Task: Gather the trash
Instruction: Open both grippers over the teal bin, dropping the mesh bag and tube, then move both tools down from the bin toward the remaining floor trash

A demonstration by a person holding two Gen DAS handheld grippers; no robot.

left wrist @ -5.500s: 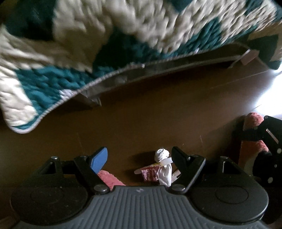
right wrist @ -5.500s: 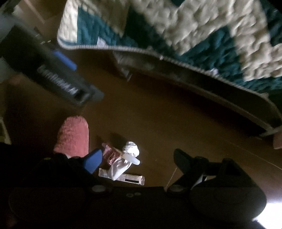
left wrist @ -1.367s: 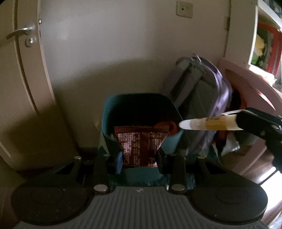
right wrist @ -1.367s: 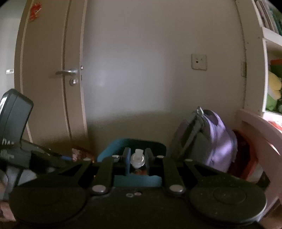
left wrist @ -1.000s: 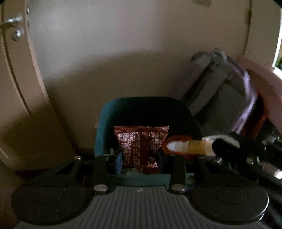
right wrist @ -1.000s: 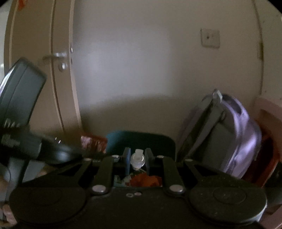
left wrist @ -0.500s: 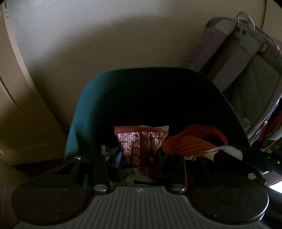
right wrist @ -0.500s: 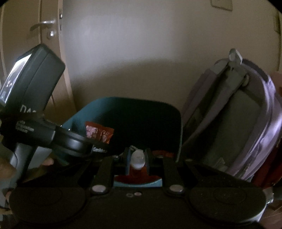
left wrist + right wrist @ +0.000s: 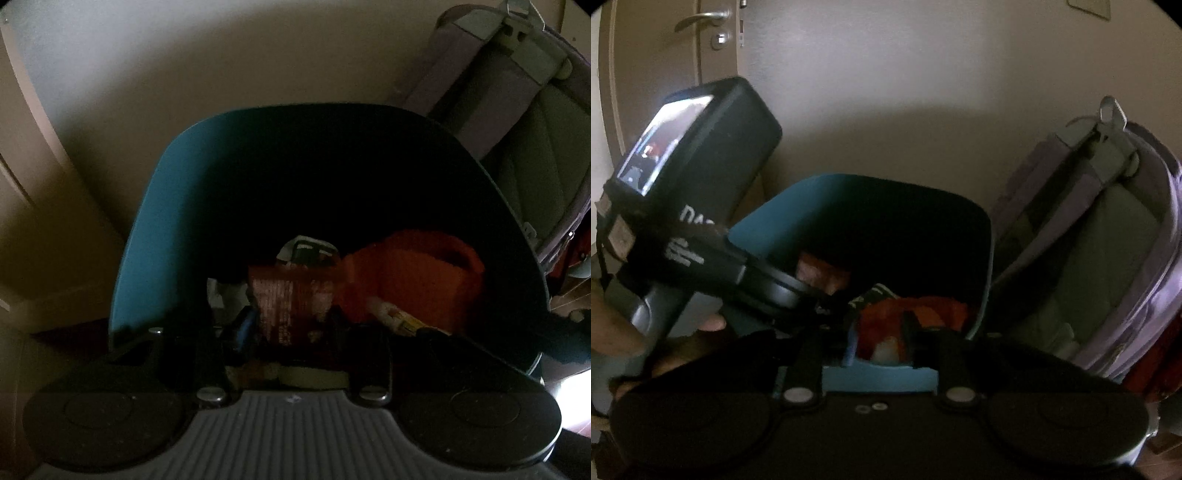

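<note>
Bin: We use the teal bin (image 9: pixel 155 236) as our landmark. It stands against the wall, and both our tools reach over its open top so the trash falls inside and not on the floor.

Left gripper: Our left gripper (image 9: pixel 291 321) is over the near rim of the bin. Its two fingers are squeezed onto the red snack wrapper (image 9: pixel 291 295), which stands up between them, just above the pile in the bin.

Right gripper: Our right gripper (image 9: pixel 879 339) is also at the near rim of the bin. Its fingers look parted now. A small white thing (image 9: pixel 884 350) sits between them, but we cannot tell if they touch it.

Tube: A little yellow and white tube (image 9: pixel 397 317) lies inside the bin, to the right of the wrapper.

Other trash: An orange net bag (image 9: pixel 417 280) is already in the bin, behind the tube.

Backpack: A purple backpack (image 9: pixel 1108 258) leans on the wall, just right of the bin.

Next: We think the wrapper only needs letting go.
</note>
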